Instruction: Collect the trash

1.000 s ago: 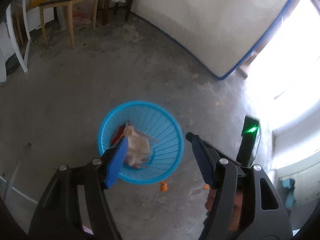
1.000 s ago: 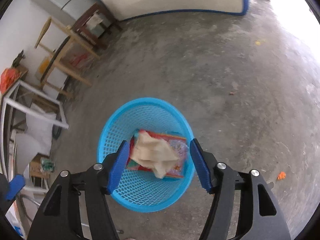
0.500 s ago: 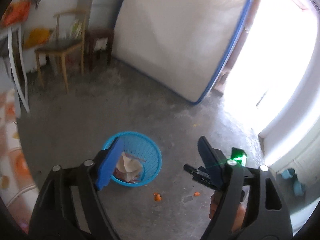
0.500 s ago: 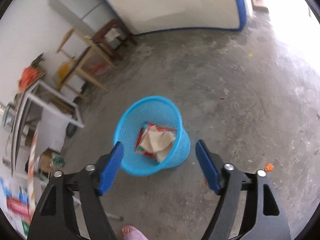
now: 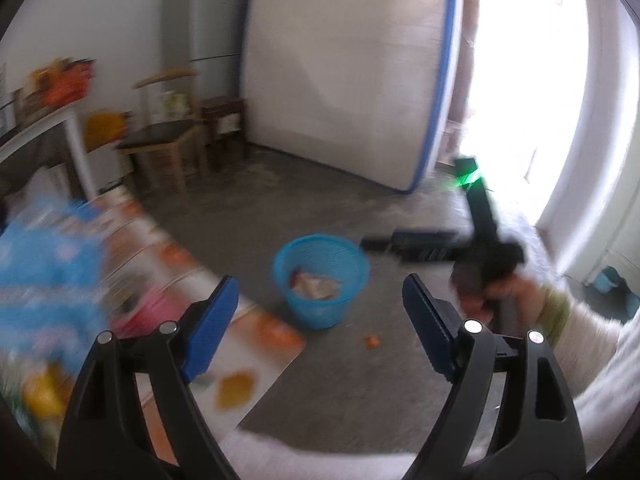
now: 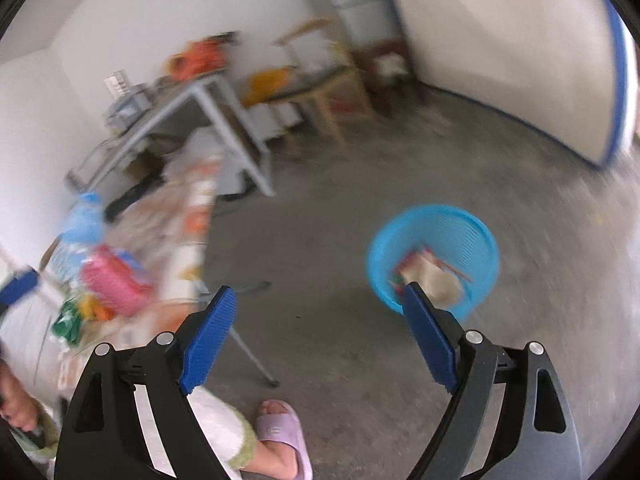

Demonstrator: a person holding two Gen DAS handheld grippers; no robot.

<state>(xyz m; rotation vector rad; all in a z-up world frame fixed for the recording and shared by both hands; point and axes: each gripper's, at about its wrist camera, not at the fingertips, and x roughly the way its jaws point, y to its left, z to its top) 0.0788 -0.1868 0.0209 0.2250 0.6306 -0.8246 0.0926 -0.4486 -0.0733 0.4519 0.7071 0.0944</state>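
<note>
The left gripper was held with its blue pads spread wide apart, and nothing was carried between them. The right gripper was likewise held wide open and empty. Both views were smeared by motion blur, so fine detail could not be made out.

The blue basket was seen standing upright on the grey concrete floor, out ahead of the left gripper and framed between its pads. Inside it, crumpled trash was piled: a pale, papery piece with red scraps beside it. From the right wrist the same basket was caught to the right of centre, its near rim overlapped by the right pad, with the trash visible within.

A small orange scrap was spotted on the floor just beside the basket's base. To the left, a table covered with a white, orange-printed cloth was seen, cluttered with blurred blue and pink items that could not be identified. The right hand, in a light sleeve, was seen in the left view gripping the black handle of its tool, a green light showing on top.

Behind, a white mattress with blue edging was leaned against the wall, next to a grey fridge and a wooden chair. A foot in a lilac slipper was planted on the floor.
</note>
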